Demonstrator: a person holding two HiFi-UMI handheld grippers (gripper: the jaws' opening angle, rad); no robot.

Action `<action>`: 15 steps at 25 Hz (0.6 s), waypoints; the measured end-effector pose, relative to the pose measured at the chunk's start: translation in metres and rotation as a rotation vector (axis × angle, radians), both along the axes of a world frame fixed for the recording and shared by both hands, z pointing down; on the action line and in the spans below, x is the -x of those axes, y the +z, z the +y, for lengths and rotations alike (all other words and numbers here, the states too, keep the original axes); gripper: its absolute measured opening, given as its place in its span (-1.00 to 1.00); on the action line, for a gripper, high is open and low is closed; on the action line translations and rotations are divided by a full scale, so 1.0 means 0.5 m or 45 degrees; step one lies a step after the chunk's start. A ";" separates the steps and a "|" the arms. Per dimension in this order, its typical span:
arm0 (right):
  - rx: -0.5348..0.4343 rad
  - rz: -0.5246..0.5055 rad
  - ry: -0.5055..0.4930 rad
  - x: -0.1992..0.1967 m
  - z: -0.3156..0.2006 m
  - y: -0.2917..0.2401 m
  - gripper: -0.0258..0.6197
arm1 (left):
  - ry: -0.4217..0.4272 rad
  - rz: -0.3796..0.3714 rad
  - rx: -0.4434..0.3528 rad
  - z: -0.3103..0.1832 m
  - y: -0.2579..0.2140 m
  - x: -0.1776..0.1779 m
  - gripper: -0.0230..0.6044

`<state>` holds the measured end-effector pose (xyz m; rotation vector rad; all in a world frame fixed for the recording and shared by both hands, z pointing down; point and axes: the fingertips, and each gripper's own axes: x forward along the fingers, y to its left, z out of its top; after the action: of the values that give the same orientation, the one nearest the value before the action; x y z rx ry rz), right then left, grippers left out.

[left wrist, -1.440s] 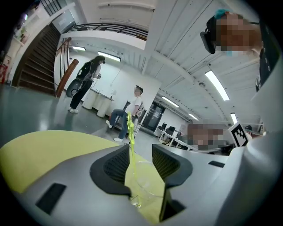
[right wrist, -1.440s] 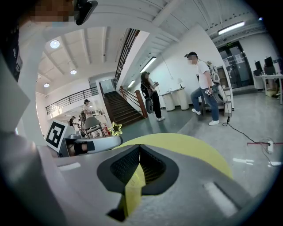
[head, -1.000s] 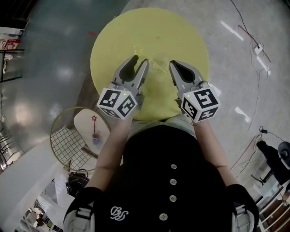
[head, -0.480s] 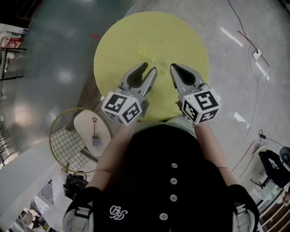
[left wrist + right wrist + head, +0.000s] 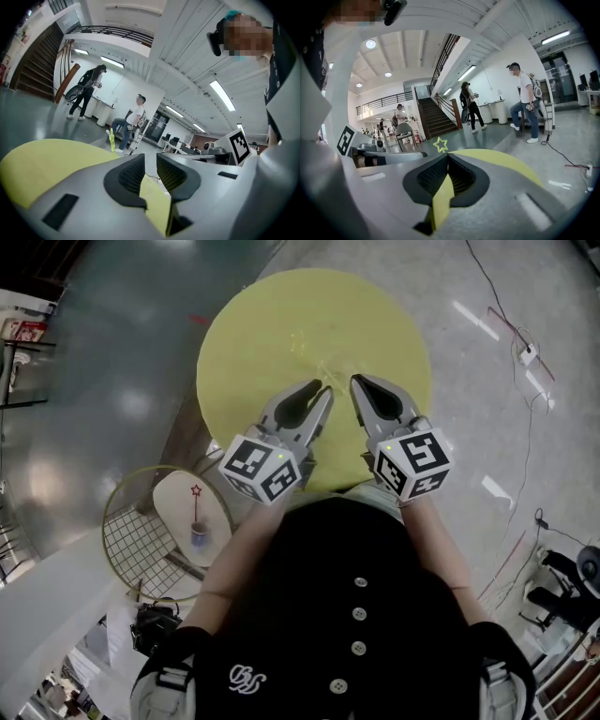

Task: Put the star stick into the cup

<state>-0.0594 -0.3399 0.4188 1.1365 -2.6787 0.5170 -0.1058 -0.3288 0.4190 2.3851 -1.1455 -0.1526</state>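
Big open hall, round yellow counter (image 5: 281, 306). Left fingers (image 5: 129, 173) have just been closing, from wide down to a narrow gap. They've also swung in beside the right fingers (image 5: 464, 176), which are pressed flat together. The see-through cup (image 5: 328, 369) sits low between the left tips, no squeeze on it that I can see. The star stick (image 5: 440, 144) pokes up just past both sets of tips, around mid-counter. Can't tell if it's already standing in the cup. My guess: lefty's moving in to steady that cup.
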 end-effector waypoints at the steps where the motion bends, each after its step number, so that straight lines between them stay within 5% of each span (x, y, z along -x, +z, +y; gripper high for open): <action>1: 0.000 0.004 -0.003 0.002 0.001 0.001 -0.91 | -0.001 0.001 -0.001 0.000 0.000 -0.001 -0.66; 15: -0.004 0.039 -0.031 0.010 0.012 0.002 -0.92 | 0.004 -0.006 -0.035 -0.002 -0.015 -0.006 -0.82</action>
<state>-0.0646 -0.3340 0.4199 1.1024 -2.6646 0.4881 -0.1027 -0.3299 0.4116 2.4123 -1.1489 -0.1625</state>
